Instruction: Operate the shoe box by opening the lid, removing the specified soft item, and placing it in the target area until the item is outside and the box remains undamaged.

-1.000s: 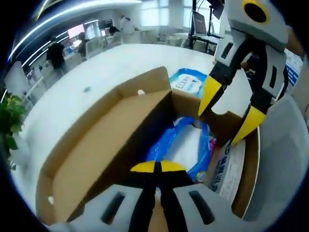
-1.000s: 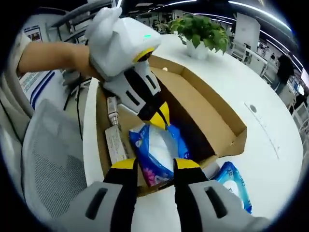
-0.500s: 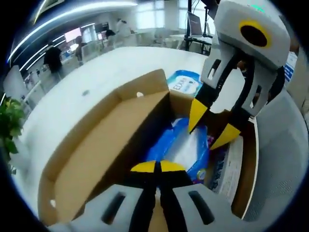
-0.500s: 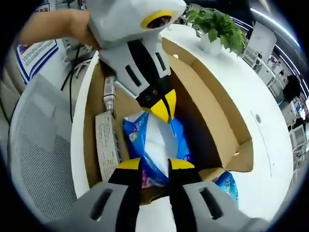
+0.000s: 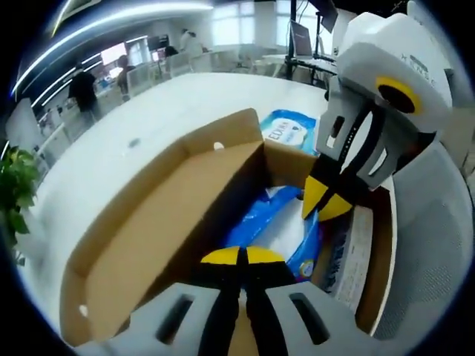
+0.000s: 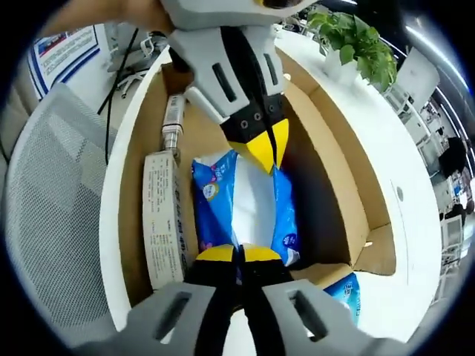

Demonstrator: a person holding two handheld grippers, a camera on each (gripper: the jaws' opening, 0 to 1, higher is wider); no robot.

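Both grippers, left gripper point(image 6: 261, 152) and right gripper point(image 6: 237, 254), pinch the blue tissue pack point(image 6: 249, 204) at 12 and 6 o'clock inside the open shoe box point(image 6: 133, 193); opposed pulling could tear its wrapper.

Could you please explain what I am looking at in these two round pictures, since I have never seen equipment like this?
A person holds a handheld two-jaw gripper in each hand, and each carries a fisheye camera looking along its own yellow-tipped jaws, which rise from the bottom of its view. In the left gripper view, the left gripper is at the bottom and the right gripper reaches in from the right. The right gripper view is the reverse, with the left gripper coming from the top. Both reach into an open cardboard shoe box on a white table. Both pairs of jaws look closed at the blue-and-white soft pack lying inside. A second blue pack lies outside on the table.
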